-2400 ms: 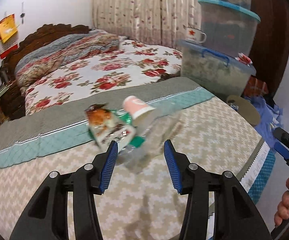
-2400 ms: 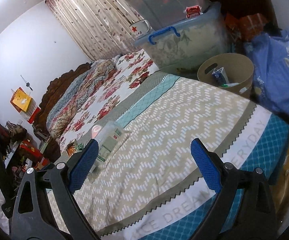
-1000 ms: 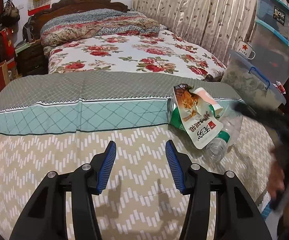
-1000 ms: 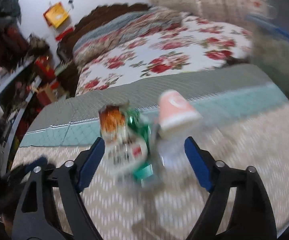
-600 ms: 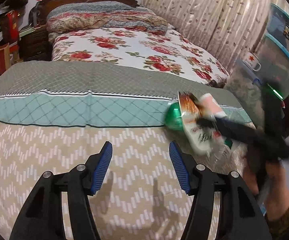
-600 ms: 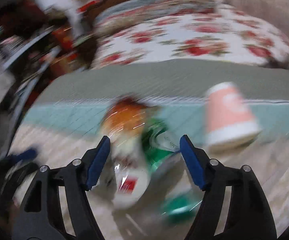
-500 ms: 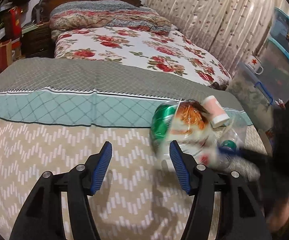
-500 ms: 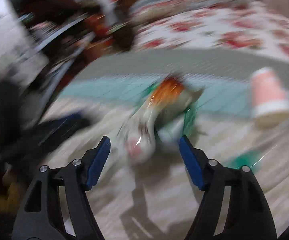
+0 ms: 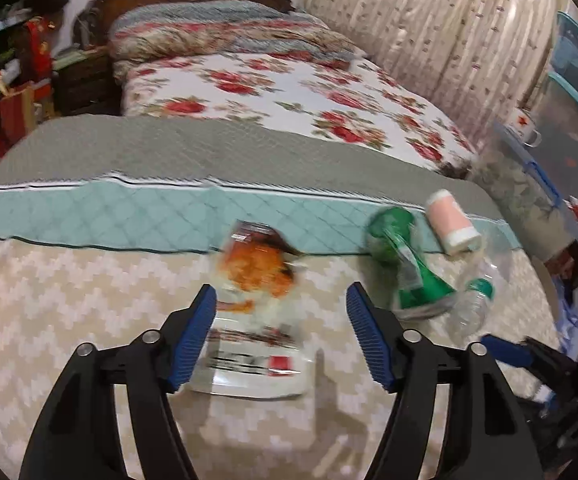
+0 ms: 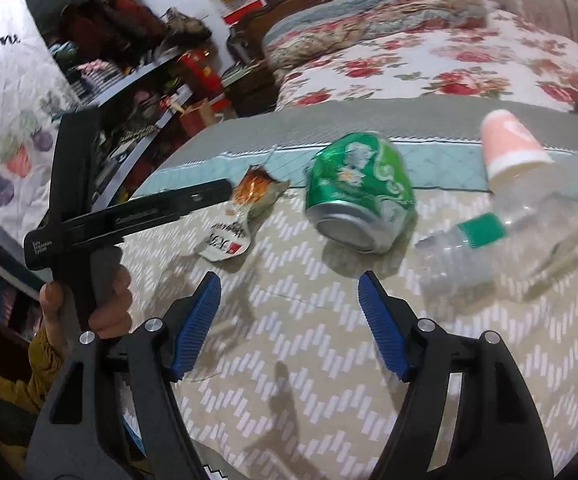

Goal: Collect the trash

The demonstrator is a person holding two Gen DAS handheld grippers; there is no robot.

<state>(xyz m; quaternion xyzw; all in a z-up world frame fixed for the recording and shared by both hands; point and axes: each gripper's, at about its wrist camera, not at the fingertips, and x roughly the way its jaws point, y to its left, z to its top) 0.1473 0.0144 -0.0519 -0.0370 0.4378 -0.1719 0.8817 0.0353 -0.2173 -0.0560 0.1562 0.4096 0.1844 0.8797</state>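
Observation:
Trash lies on the zigzag bedspread [image 9: 49,300]. A snack wrapper [image 9: 255,312] with an orange picture lies flat between the open jaws of my left gripper [image 9: 281,320]. It also shows in the right wrist view [image 10: 233,224]. A green can [image 10: 359,192], a pink paper cup [image 10: 509,146] and a clear plastic bottle [image 10: 509,236] lie beyond my open, empty right gripper [image 10: 289,320]. In the left wrist view the can [image 9: 405,264], cup [image 9: 451,222] and bottle [image 9: 475,292] lie to the right.
A floral bed [image 9: 289,92] with a wooden headboard stands behind. Stacked plastic storage boxes [image 9: 561,128] stand at the right. Cluttered shelves [image 10: 101,60] line the left. My left gripper's body [image 10: 129,212] reaches in from the left in the right wrist view.
The wrapper has come off the pile and now lies apart, between my left gripper's jaws. My right gripper has pulled back from the pile. The can, cup and bottle lie uncovered.

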